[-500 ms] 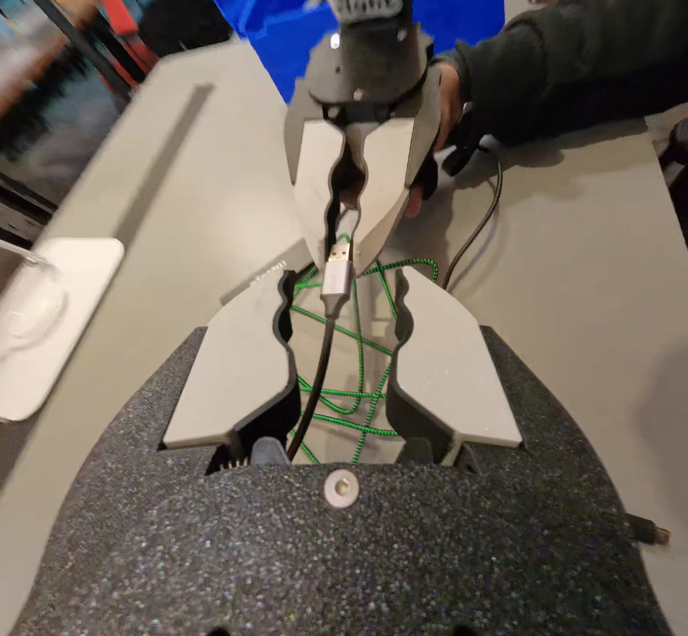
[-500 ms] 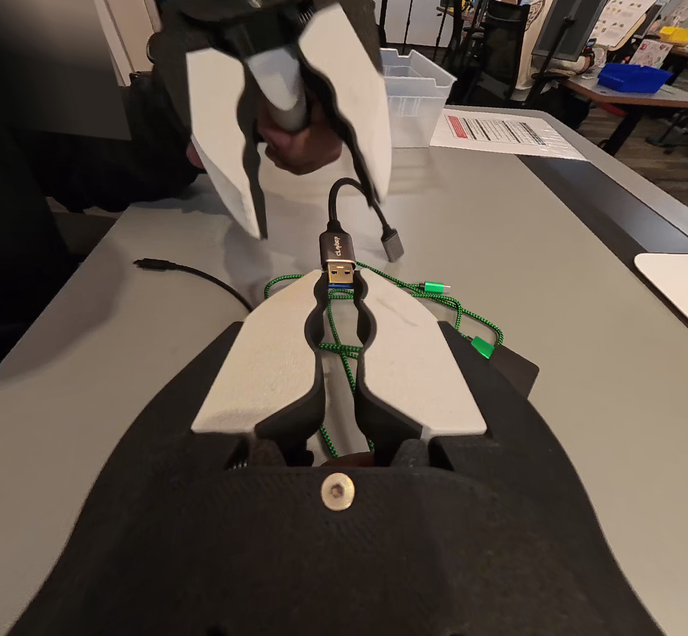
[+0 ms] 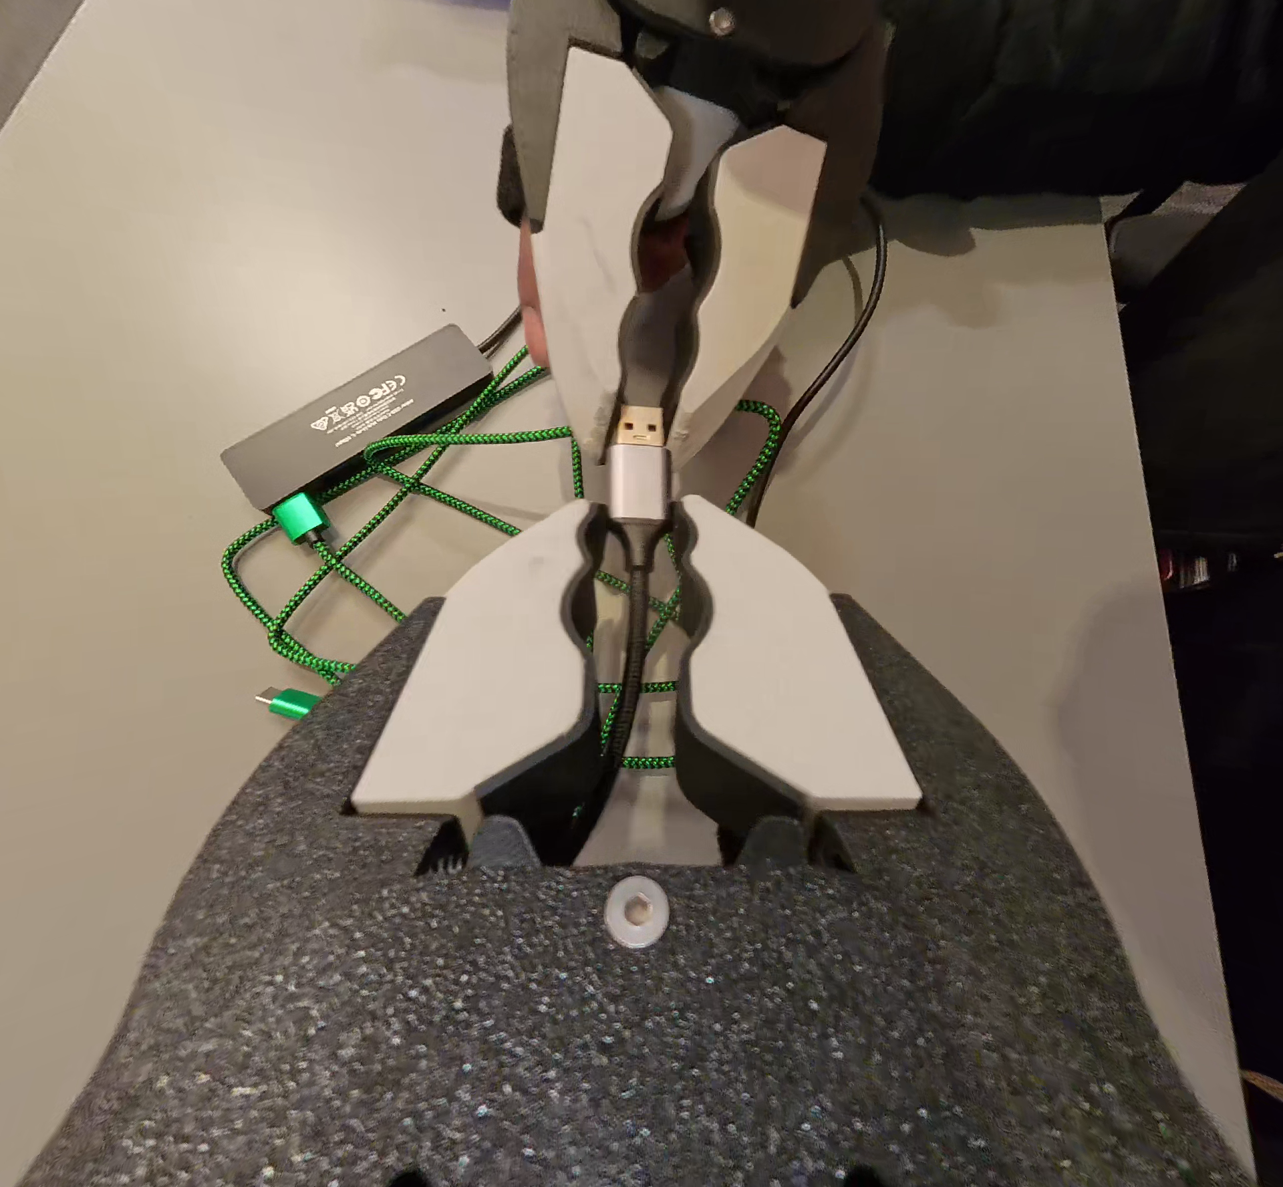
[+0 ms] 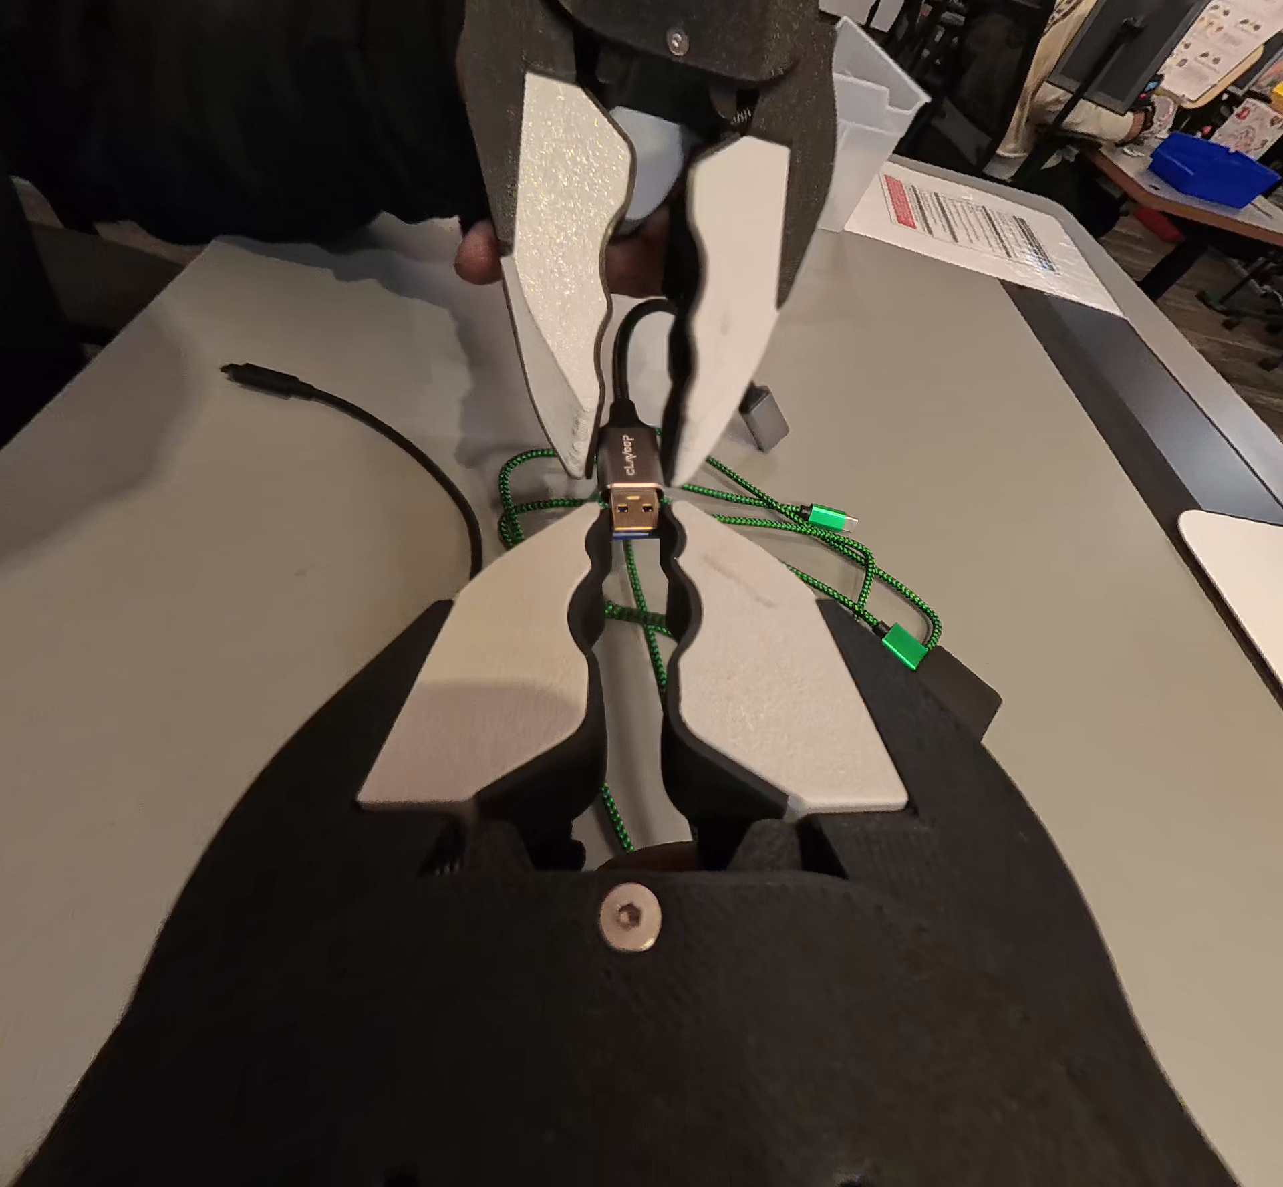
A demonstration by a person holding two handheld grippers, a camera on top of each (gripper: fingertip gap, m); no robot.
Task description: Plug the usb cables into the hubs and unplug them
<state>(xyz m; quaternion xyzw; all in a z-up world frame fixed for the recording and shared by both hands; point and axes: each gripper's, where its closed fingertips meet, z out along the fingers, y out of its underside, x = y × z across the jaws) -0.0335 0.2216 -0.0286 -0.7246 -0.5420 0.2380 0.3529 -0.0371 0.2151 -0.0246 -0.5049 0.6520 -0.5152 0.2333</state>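
The left gripper point(image 3: 637, 509) has closed in since half a second ago: its jaws, then wide apart around the black cable, now pinch the silver sleeve of the USB plug point(image 3: 639, 459) at their tips. The right gripper point(image 4: 635, 515), which held that plug alone before, keeps its jaws nearly shut on the bare metal end, so both now grip the same connector from opposite sides, fingertips almost touching, above the tabletop point(image 3: 208, 181).

The plug has a brushed grey sleeve with a gold-toned metal tongue and a blue insert seen from the right wrist view. Its black cable point(image 3: 635, 633) runs back between the left fingers and loops down to a small grey connector point(image 4: 764, 421) resting on the tabletop.

Below lies a tangle of green braided cable point(image 3: 444, 501), one green plug point(image 3: 300, 518) seated in the end of a flat black hub point(image 3: 361, 417), another green plug point(image 3: 288, 704) lying loose. A second black cable point(image 4: 389, 431) curves across the tabletop near the person's dark sleeve point(image 4: 243, 77).
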